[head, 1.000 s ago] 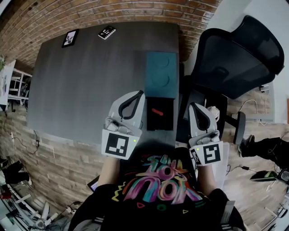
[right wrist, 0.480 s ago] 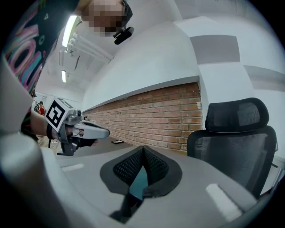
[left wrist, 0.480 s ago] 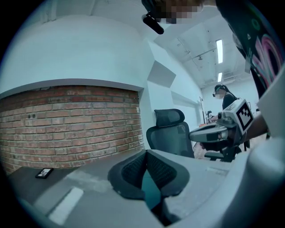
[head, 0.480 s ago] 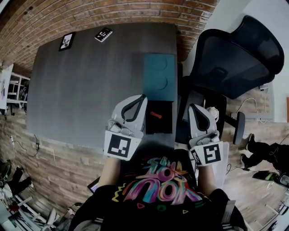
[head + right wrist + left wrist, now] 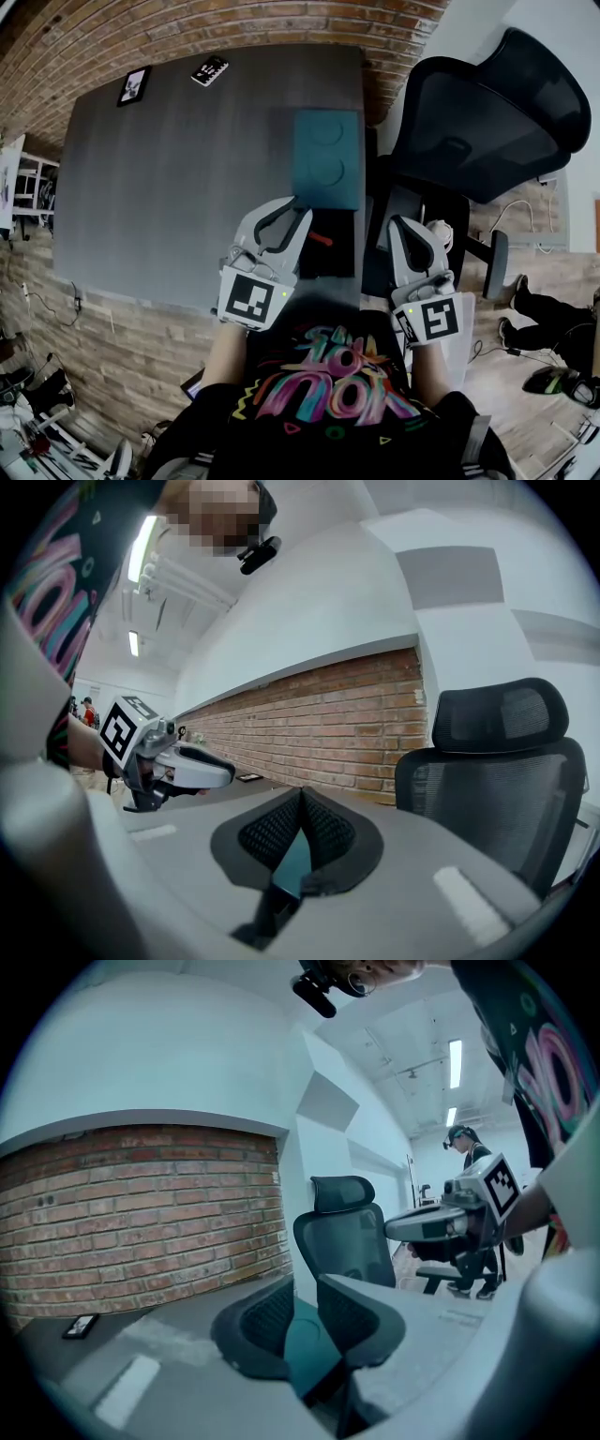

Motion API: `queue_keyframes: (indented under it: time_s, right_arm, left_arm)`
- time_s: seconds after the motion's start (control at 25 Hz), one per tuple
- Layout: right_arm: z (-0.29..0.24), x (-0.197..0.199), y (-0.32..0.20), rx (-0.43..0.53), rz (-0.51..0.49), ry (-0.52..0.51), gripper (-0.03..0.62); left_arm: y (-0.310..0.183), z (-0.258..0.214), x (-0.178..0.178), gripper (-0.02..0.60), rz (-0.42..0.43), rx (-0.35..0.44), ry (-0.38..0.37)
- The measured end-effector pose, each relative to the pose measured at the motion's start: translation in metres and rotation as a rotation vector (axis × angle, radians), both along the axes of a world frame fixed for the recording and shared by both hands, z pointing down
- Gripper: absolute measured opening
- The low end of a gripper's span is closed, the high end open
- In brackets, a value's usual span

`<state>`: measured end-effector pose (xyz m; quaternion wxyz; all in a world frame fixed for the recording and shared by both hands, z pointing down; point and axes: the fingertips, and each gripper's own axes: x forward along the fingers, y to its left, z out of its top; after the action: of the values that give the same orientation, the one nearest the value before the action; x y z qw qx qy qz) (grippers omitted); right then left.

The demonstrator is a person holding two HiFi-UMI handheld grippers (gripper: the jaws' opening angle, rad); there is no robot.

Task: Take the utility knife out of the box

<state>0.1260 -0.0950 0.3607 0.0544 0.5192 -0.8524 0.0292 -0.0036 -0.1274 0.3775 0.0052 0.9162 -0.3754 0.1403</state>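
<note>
Lying in the one black box [image 5: 339, 261], the single red knife [image 5: 322, 238] is just right of the left gripper [image 5: 292, 208], whose jaws are opening, narrowly apart, with nothing between them. The right gripper [image 5: 400, 225], on the box's other side, has its tips together and is empty. One teal lid [image 5: 326, 159] lies behind the box.

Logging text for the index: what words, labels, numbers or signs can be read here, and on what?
Shirt: colourful lettering, too stylised to read.
Left tool (jaws opening, holding nothing), right tool: square codes on cubes, no words.
Card and frame on the table: too small to read.
</note>
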Motion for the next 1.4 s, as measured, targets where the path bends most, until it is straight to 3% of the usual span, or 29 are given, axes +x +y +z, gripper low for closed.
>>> queue_keyframes:
  time_s: [0.36,0.72,1.0,1.2,1.4]
  right_arm:
    - [0.005,-0.015,-0.005,0.001,-0.044,0.000,-0.002]
    - [0.015,-0.021,0.001,-0.017,-0.042,-0.017,-0.002]
    - [0.023,-0.016,0.007,-0.035,-0.021,-0.030,-0.002]
    - [0.028,-0.013,0.011,-0.047,-0.012,-0.040,-0.002]
    - [0.033,-0.009,0.015,-0.060,-0.009,-0.047,-0.002]
  left_arm:
    - [0.002,0.020,0.004,0.106,0.041,-0.023,-0.054]
    - [0.019,0.079,0.009,0.175,0.201,-0.106,-0.239]
    - [0.038,0.119,0.029,0.190,0.378,-0.089,-0.465]
    - [0.052,0.152,0.038,0.206,0.500,-0.141,-0.600]
    - [0.059,0.173,0.044,0.215,0.599,-0.190,-0.683]
